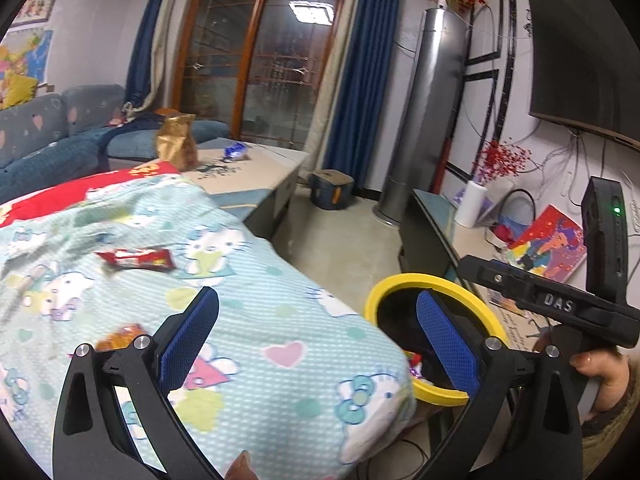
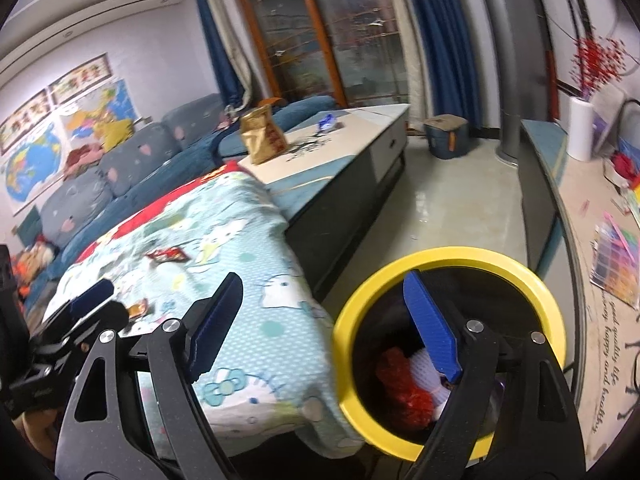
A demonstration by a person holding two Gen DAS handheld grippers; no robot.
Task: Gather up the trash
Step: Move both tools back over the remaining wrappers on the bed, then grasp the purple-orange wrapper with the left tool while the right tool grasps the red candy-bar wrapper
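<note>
A red snack wrapper (image 1: 136, 259) (image 2: 168, 256) lies on the Hello Kitty blanket (image 1: 280, 280), with an orange wrapper (image 1: 120, 336) (image 2: 138, 307) nearer to me. My left gripper (image 1: 316, 296) hovers open above the blanket's near corner, nothing between its blue pads. The yellow-rimmed black bin (image 1: 404, 280) (image 2: 460, 254) stands beside the blanket's edge. My right gripper (image 2: 323, 278) is open and empty, its right finger over the bin's mouth. Inside the bin lie a red crumpled wrapper (image 2: 404, 388) and a white piece (image 2: 424, 368).
A coffee table (image 1: 256, 184) beyond the blanket carries a gold bag (image 1: 176, 144) and a blue wrapper (image 1: 236, 151). A blue sofa (image 2: 132, 168) runs along the left. At the right a low TV cabinet (image 2: 544, 184) holds papers. A tower unit (image 1: 428, 120) and a box (image 1: 332, 188) stand on the floor.
</note>
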